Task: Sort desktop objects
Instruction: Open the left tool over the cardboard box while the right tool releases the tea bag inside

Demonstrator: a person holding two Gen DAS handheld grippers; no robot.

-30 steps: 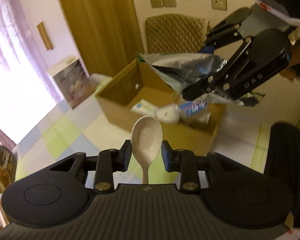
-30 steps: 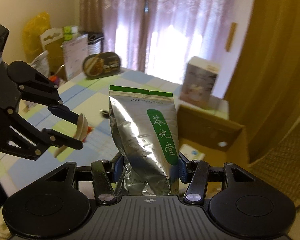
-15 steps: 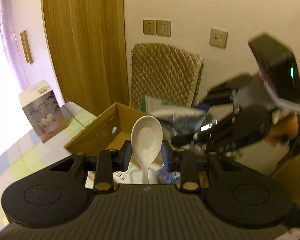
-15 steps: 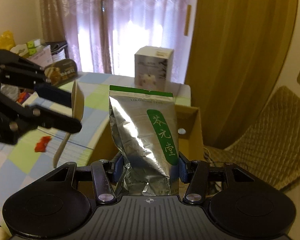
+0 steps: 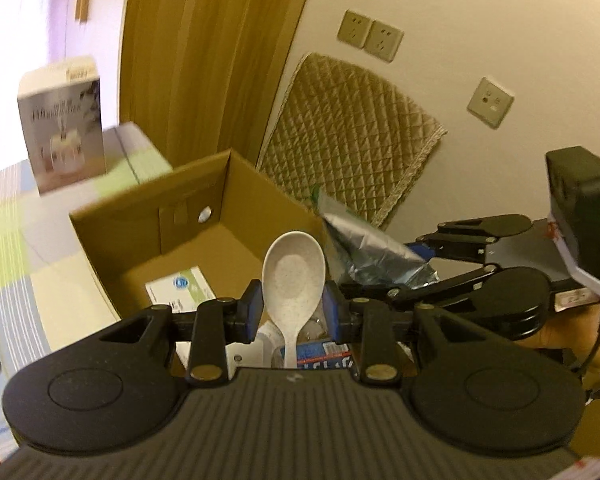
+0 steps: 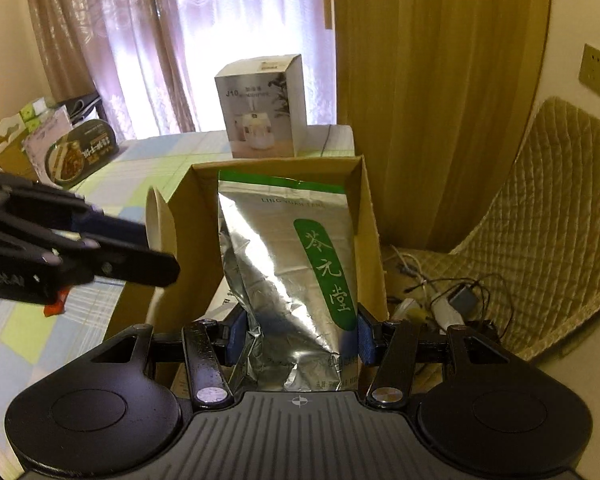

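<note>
Sorting is judged partly done: a few small packs are already seen inside the cardboard box, exact no. can't be told. 1 spoon is pinched upright by the left gripper fingers, held over the box. 1 foil tea bag is clamped by the right gripper, also above the box. Both are not yet dropped in. 1 white carton & other items are left on the worktop.

A grey-and-white product carton stands upright on the checked tablecloth before sheer lilac curtains, with a mustard drape beside it, a quilted chair back under beige wall sockets, and tangled cables on the seat.
</note>
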